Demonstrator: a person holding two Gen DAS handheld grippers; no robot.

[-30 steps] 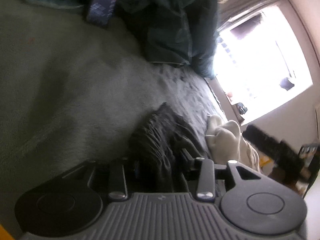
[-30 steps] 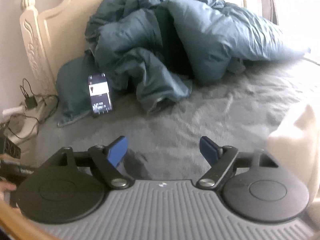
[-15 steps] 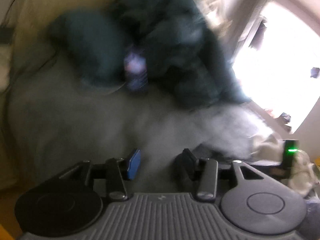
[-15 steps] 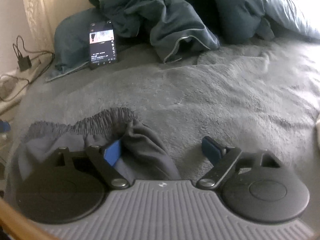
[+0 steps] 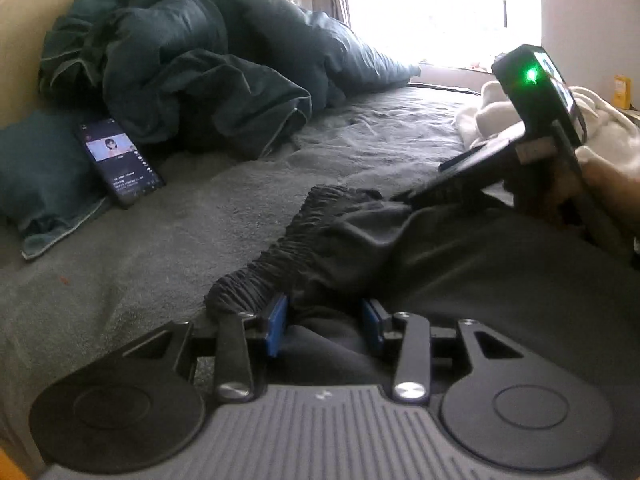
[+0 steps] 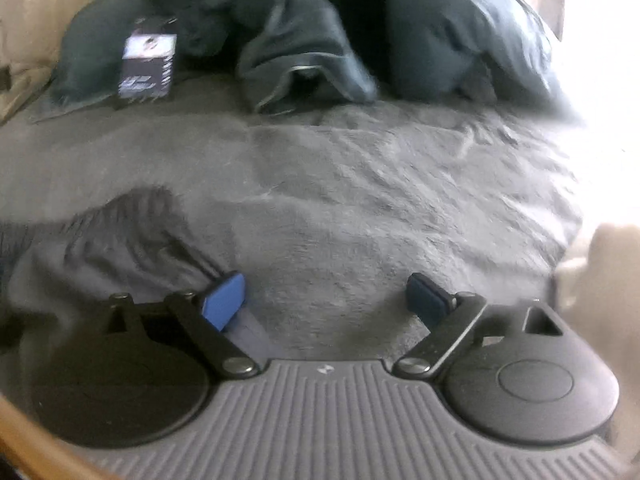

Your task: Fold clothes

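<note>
Grey fleece bed cover (image 5: pixel 168 248), spread over the bed and carrying all listed items; dark grey garment (image 5: pixel 420 248) with gathered elastic waistband, lying on the cover at the near edge, its band running from the left gripper (image 5: pixel 325 326) across toward the right gripper (image 6: pixel 326 300); left gripper jaws partly apart, having just been closing, with a fold of the garment between the blue pads (image 5: pixel 277 324), though the view does not settle whether the pads press the cloth; right gripper jaws set wide and released, having just been opening, only bare cover between them, the left pad (image 6: pixel 224 300) lying at the garment's edge, probably touching it, the picture being blurred; in the left wrist view the right gripper's body shows a green light and is carried by a hand (image 5: pixel 600 188) above the garment's far side; dark teal duvet (image 5: pixel 192 60), heaped at the head of the bed against a cream headboard (image 5: pixel 24 12); phone (image 5: pixel 120 160), screen lit, propped on a teal pillow (image 5: pixel 36 176) just beside the duvet; cream-white cloth (image 5: pixel 608 132), bunched at the right side of the bed, beyond the hand; bright window (image 5: pixel 440 8) behind
</note>
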